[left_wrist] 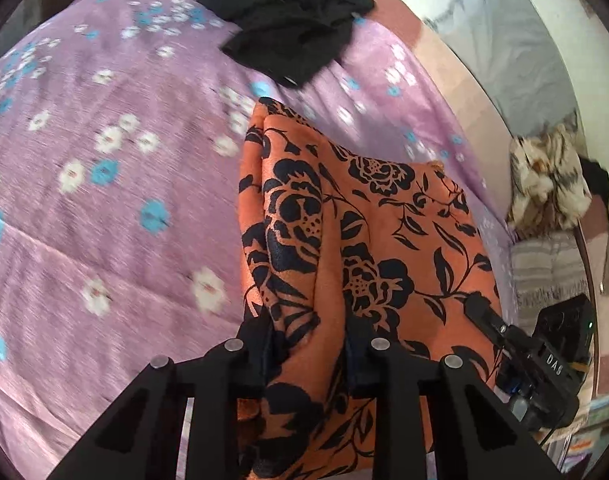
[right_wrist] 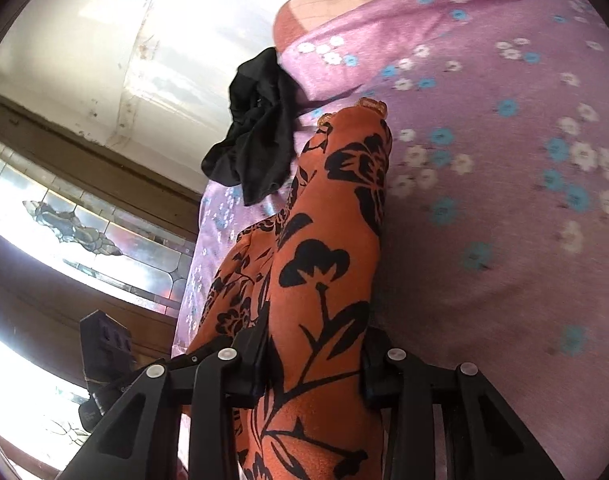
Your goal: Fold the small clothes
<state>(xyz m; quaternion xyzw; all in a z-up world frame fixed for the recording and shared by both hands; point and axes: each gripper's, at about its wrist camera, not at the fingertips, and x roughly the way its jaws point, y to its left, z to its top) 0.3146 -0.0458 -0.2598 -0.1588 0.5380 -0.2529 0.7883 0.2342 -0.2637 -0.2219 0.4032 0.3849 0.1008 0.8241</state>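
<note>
Left wrist view
Left claw (left_wrist: 308,344): clamped on a bunched fold of the orange cloth (left_wrist: 364,216), which fills the gap between the two jaws; the grip looks meant to carry one edge while the rest hangs free.
Orange cloth: the task's thing, running from the claw toward 12 o'clock, lifted over the bed (left_wrist: 104,160) (purple, with white and blue flowers) and not lying flat on it.
Right claw (left_wrist: 488,312): seen at 4 o'clock, its tip touching the cloth's far edge, so each hand appears to hold one side and keep the piece spread for a fold.
Black garment (left_wrist: 288,20): crumpled at 12 o'clock on the bed, apart from the orange piece, probably waiting its turn.
Clutter (left_wrist: 548,184): mottled fabric at 3 o'clock, off the bed.

Right wrist view
Right claw (right_wrist: 316,360): closed on a thick band of the orange cloth (right_wrist: 336,240), which passes straight between the jaws.
Orange cloth: rises toward 12 o'clock as a narrow doubled strip (a small trim shows at its top end), judged to be mid-fold, held in the air over the bed (right_wrist: 504,160).
Black garment (right_wrist: 256,136): at 11 o'clock, near the bed's edge.
Left claw (right_wrist: 108,344): only part of its body shows at 8 o'clock; its grip cannot be told from here.
Window (right_wrist: 84,224): leaded glass at 9 o'clock.
</note>
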